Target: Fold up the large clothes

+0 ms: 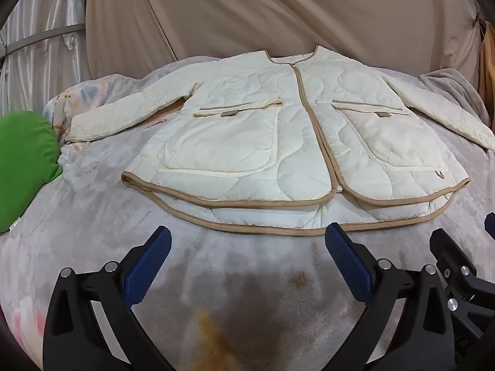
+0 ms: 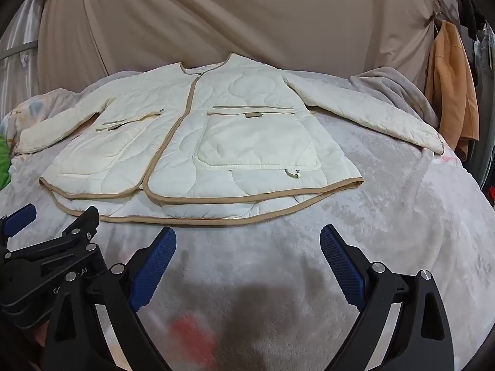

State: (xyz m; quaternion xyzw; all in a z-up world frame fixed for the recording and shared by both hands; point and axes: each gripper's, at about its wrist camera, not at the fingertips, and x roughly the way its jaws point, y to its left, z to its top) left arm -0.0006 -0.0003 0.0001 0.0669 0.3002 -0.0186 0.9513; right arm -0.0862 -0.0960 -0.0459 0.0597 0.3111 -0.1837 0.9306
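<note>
A cream quilted jacket with tan trim lies flat and face up on a grey blanket, sleeves spread to both sides. It also shows in the right wrist view. My left gripper is open and empty, just short of the jacket's hem. My right gripper is open and empty too, a little before the hem. The right gripper shows at the right edge of the left wrist view; the left gripper shows at the left edge of the right wrist view.
A green cushion lies at the left of the bed. A beige curtain hangs behind. An orange garment hangs at the far right. A grey blanket fold bunches near the right sleeve.
</note>
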